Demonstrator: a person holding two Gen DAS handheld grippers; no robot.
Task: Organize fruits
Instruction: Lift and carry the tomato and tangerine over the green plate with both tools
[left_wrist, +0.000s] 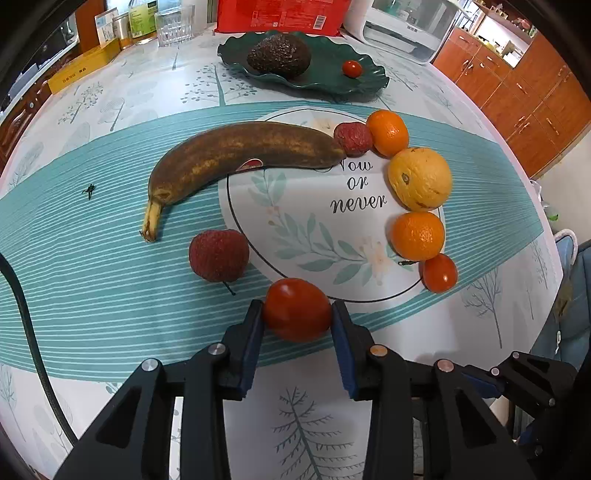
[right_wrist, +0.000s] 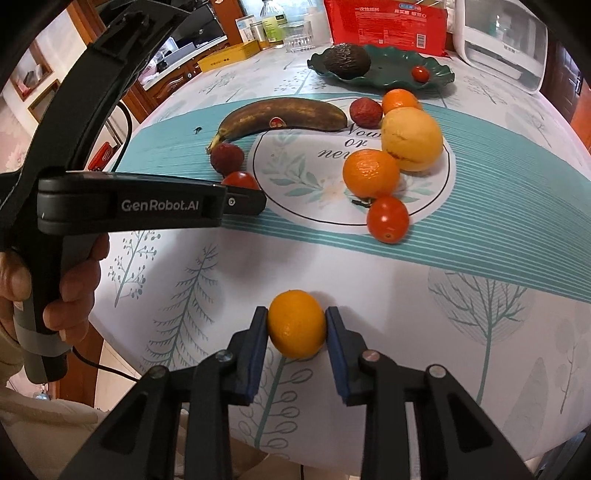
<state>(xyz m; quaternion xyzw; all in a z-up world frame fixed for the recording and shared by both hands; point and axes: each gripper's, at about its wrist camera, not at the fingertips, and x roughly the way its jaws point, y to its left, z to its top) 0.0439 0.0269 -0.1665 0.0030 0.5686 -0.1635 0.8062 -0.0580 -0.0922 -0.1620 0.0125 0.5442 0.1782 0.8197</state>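
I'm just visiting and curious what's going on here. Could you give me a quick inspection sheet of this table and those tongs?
Surface: tablecloth with tree print and teal striped band.
Job's things: red cherry tomato and small orange citrus fruit, each between tongs; brown overripe banana, red lychees, oranges loose; dark avocado on green wavy plate.
Clutter: red packet, yellow box, glass, bottles at far edge.
Grippers: left tongs shut on the tomato; right tongs shut on the citrus.
Cables: black cable at left.
Surroundings: wooden cabinets, white appliance.
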